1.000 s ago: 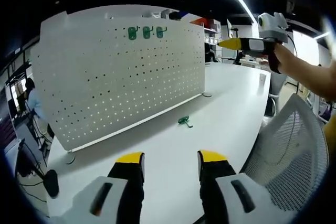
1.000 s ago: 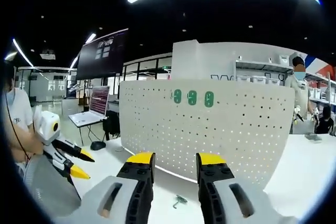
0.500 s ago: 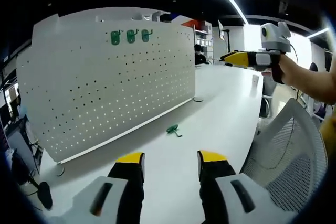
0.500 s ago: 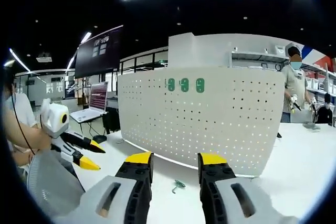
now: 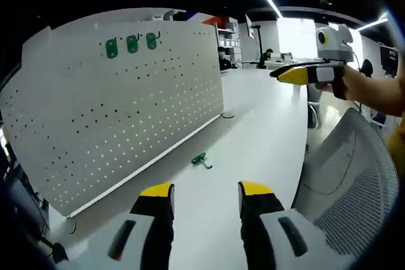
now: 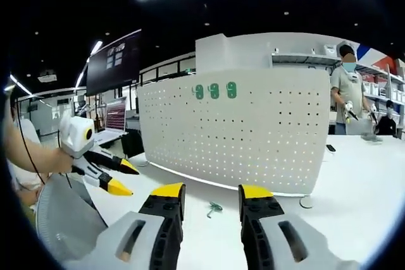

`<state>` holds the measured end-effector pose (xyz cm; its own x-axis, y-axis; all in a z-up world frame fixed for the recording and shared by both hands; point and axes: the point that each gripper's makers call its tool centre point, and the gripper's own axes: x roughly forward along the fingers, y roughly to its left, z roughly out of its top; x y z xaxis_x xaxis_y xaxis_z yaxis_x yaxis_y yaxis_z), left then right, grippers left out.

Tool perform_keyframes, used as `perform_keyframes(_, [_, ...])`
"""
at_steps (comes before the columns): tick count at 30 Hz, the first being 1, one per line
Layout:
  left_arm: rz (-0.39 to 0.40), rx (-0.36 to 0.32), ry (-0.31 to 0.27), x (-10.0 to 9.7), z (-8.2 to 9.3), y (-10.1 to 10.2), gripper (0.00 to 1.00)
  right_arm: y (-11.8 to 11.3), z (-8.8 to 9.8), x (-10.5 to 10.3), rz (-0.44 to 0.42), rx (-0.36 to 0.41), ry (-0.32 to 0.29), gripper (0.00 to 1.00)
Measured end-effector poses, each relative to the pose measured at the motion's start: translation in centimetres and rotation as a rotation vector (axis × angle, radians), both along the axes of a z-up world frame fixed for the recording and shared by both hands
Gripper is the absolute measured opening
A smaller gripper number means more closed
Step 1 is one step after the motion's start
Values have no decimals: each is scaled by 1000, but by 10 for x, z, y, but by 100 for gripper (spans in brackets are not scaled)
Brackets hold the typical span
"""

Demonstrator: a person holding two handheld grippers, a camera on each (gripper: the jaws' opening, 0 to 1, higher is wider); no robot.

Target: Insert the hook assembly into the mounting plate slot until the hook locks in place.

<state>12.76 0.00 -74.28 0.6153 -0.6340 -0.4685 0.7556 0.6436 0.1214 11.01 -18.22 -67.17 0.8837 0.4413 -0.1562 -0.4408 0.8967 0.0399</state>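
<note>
The left gripper hovers low over the table with its yellow-tipped jaws apart and nothing between them; the right gripper is likewise spread and empty, held higher and off toward the chair side. Beyond both, the green hook lies loose on the white table, just in front of the foot of the upright white pegboard and apart from it. It looks like a small, light, stiff piece, probably slick plastic or coated metal, likely to skid on the smooth tabletop if nudged; pinching it across its flat back plate, leaving the prong side free, seems the sounder hold. Three green hooks already sit in a row near the top of the board. A white mesh chair stands beside the table, and a person stands in the open workshop behind.
</note>
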Motion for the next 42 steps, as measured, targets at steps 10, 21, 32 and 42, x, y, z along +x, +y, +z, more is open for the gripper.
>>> perform_keyframes(10, [-67, 69, 4, 14, -6, -10, 42, -14, -20, -5, -23, 0, 81, 35])
perform_keyframes(21, [-181, 169, 23, 28, -22, -27, 43, -27, -31, -11, -41, -2, 118, 36])
perform_keyframes(32, [-266, 267, 58, 47, -41, -34, 44, -31, -38, -12, -43, 19, 145, 35])
perform_keyframes(42, [-321, 327, 78, 68, -57, -48, 43, -32, -44, -13, -52, 37, 165, 35])
